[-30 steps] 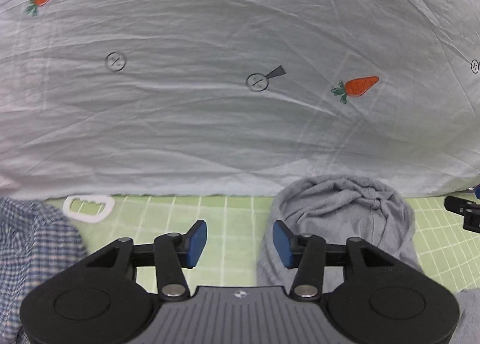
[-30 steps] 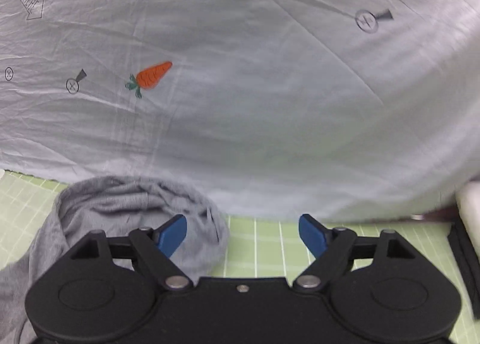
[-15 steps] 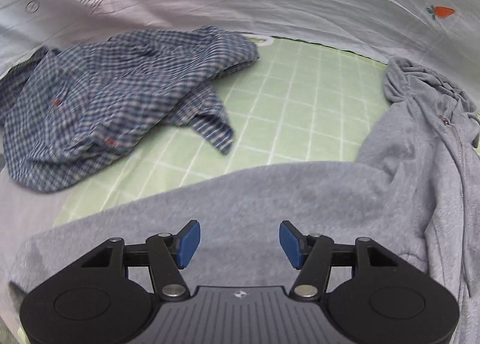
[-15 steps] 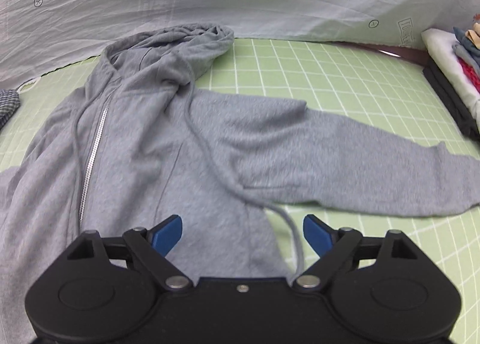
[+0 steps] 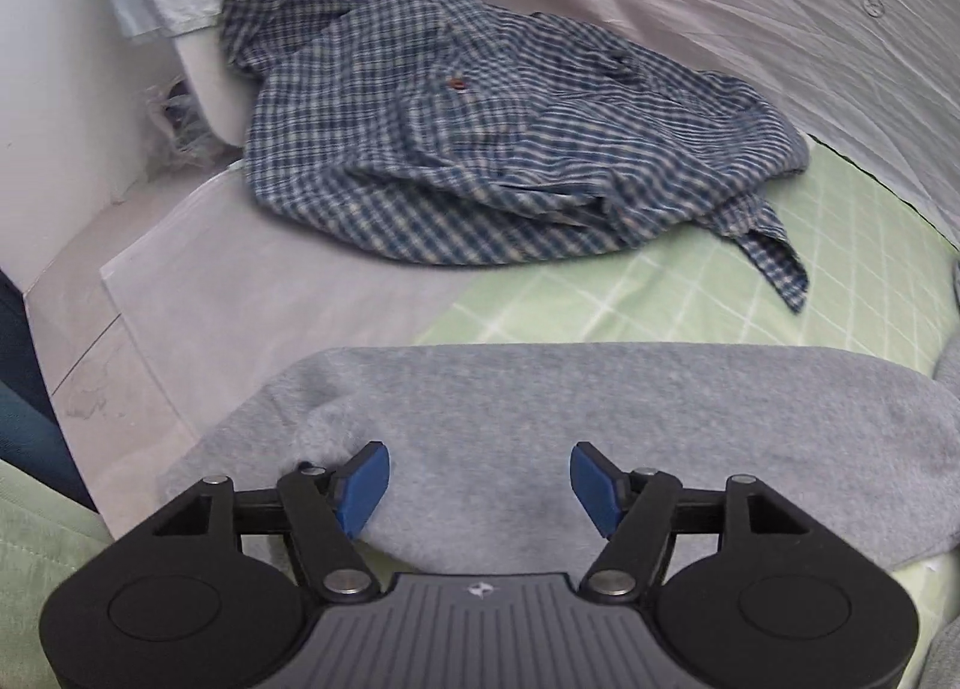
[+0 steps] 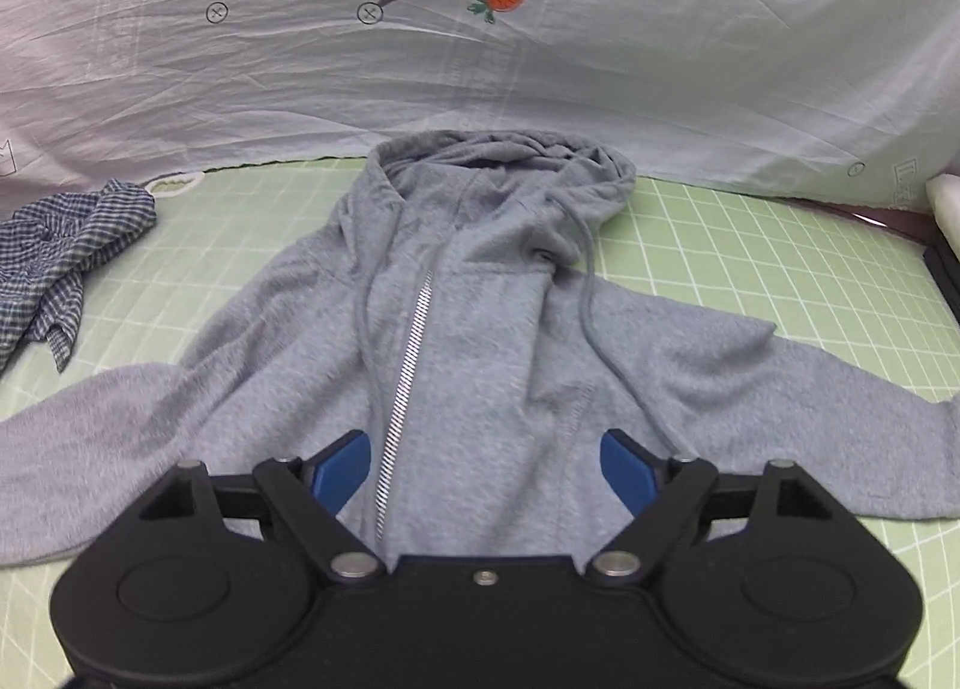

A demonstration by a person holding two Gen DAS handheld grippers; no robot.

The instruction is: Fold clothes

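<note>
A grey zip hoodie (image 6: 480,317) lies face up and spread on the green grid mat (image 6: 750,245), hood at the far end, both sleeves stretched sideways. My right gripper (image 6: 483,470) hovers over its chest beside the zip; its jaws are closing, with cloth below them but nothing pinched. In the left wrist view the end of the hoodie's left sleeve (image 5: 600,407) lies flat under my left gripper (image 5: 477,485). Those jaws are opening, and the blue pads (image 5: 360,485) stand apart above the cloth.
A crumpled blue checked shirt (image 5: 480,137) lies beyond the sleeve, half on the mat (image 5: 840,269) and half on white paper (image 5: 252,293). A white sheet with carrot prints (image 6: 480,65) hangs behind. Stacked items (image 6: 948,221) sit at the far right edge.
Both views swung from the hanging sheet down to the table. The left gripper travelled left to the sleeve's end and its jaws widened. The right gripper came to sit over the hoodie's front.
</note>
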